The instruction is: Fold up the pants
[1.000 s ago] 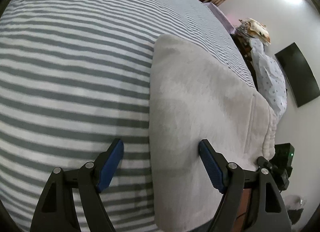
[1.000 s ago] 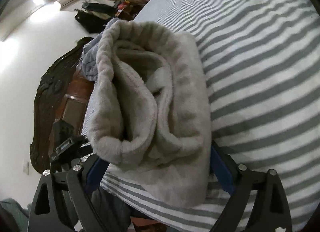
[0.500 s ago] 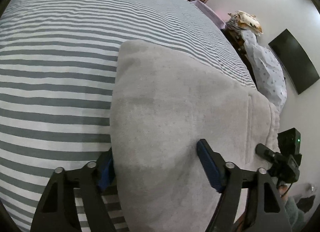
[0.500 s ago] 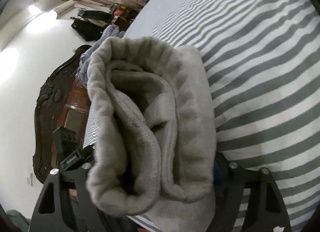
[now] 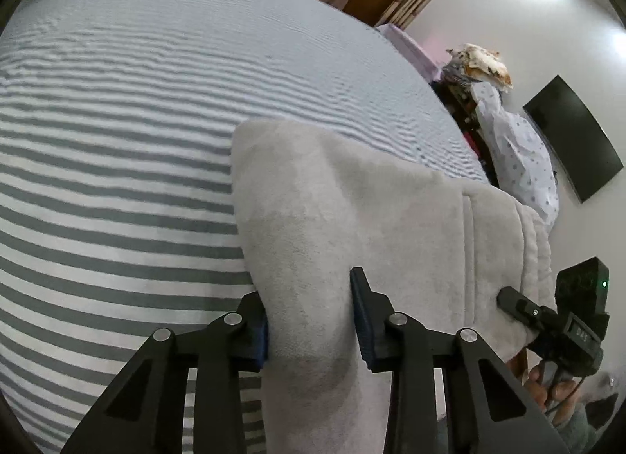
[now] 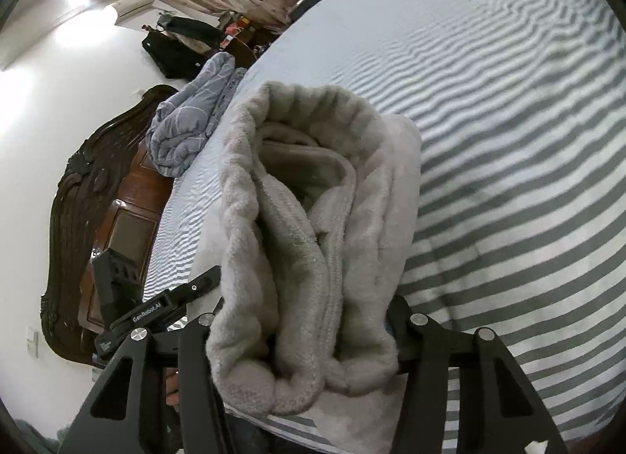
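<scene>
The pants (image 5: 352, 211) are light grey fleece, folded into a thick stack on the striped bed. My left gripper (image 5: 309, 317) is shut on the near left edge of the stack, fabric pinched between its blue pads. In the right wrist view the bunched waistband end of the pants (image 6: 305, 242) fills the jaws of my right gripper (image 6: 301, 344), which is shut on it; its pads are hidden by the cloth. The right gripper also shows in the left wrist view (image 5: 547, 317) at the stack's right end.
The grey-and-white striped bedsheet (image 5: 117, 141) spreads wide to the left and far side. A dark wooden headboard (image 6: 90, 195) and a crumpled blue-grey blanket (image 6: 187, 121) lie at the left in the right wrist view. A wall television (image 5: 575, 141) hangs beyond the bed's right edge.
My left gripper slid onto the stack's edge and closed on it. My right gripper closed further on the waistband end. The stack has shifted a little on the bed.
</scene>
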Motion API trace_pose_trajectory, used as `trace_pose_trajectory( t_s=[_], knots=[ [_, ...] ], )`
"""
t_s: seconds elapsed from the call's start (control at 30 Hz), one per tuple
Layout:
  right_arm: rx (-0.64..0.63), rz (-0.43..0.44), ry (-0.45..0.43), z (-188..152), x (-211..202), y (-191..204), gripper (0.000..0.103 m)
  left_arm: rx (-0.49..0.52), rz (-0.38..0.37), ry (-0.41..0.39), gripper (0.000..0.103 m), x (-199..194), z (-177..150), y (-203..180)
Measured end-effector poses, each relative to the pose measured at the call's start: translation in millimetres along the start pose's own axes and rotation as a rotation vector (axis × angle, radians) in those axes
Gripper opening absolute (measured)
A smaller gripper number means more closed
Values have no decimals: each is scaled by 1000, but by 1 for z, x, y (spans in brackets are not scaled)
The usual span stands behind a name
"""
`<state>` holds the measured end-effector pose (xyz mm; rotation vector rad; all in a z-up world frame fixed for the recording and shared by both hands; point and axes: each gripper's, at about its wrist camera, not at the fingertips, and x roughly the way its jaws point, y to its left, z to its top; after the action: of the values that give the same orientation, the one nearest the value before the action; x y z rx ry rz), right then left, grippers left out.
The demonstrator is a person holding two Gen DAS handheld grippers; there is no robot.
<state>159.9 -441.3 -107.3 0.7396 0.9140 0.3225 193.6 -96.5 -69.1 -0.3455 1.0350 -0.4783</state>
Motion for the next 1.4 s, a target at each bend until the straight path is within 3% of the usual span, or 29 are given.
trace_pose_trajectory(
  t_s=[0.33,0.57,0.8,0.97,1.07,1.23,1.4],
  knots=[
    [-82,64,-7,30,10,60,48,22,6,-126,34,-59,38,14],
    [-109,132,18,67,66,101,48,15,81,-185,35,-82,87,48],
    [-91,150,59,87,128,116,48,-8,135,-184,35,-70,124,89],
    [-69,120,93,84,164,107,48,-23,165,-122,35,-44,130,125],
    [-40,47,129,74,186,90,56,-26,214,-71,36,-19,123,138],
    [-50,-38,113,61,192,74,77,47,305,-105,49,-10,104,137],
    [-135,-119,89,44,183,85,81,98,381,-120,59,-10,81,132]
  ],
)
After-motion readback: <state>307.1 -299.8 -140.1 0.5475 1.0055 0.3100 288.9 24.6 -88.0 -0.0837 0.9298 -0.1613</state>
